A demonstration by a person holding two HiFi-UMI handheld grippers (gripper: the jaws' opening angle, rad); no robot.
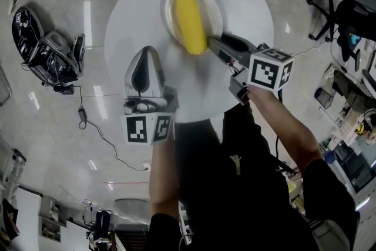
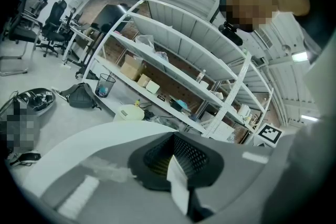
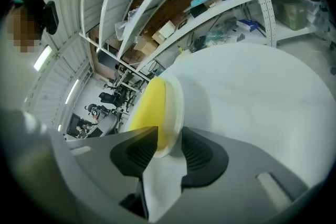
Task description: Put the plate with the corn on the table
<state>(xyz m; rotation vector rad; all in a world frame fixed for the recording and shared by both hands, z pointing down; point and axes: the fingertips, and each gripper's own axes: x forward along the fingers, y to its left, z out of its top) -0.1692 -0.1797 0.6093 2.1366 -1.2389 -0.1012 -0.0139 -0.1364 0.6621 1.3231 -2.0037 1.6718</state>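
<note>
From the head view, the plate (image 1: 216,9) sits flat on the table (image 1: 252,14), toward twelve o'clock from the table's middle, with the corn (image 1: 191,19) lying along it. My right gripper (image 1: 214,43) reaches in at the plate's five o'clock rim. My left gripper (image 1: 147,56) hovers over bare tabletop at about seven o'clock from the plate, well apart from it. In the left gripper view, the left gripper (image 2: 173,136) has its fingers pressed together with nothing between them, and only the table (image 2: 108,134) curves away beneath. In the right gripper view, the right gripper (image 3: 169,134) has its fingers spread, one to each side of the near rim of the plate (image 3: 177,99). The corn (image 3: 149,107) rises at eleven o'clock above my left finger, and the table (image 3: 252,97) fills the right of the view. The rim stands between the pads, but I see no squeeze on it; I judge the grip is let go. So the placing looks done and I am at the release. The next move calls for drawing the right gripper straight back along the rim's line, toward five o'clock in the head view. I should keep the fingers wide so neither pad drags the plate or tips the corn. The left has nothing to do but stay clear.
</note>
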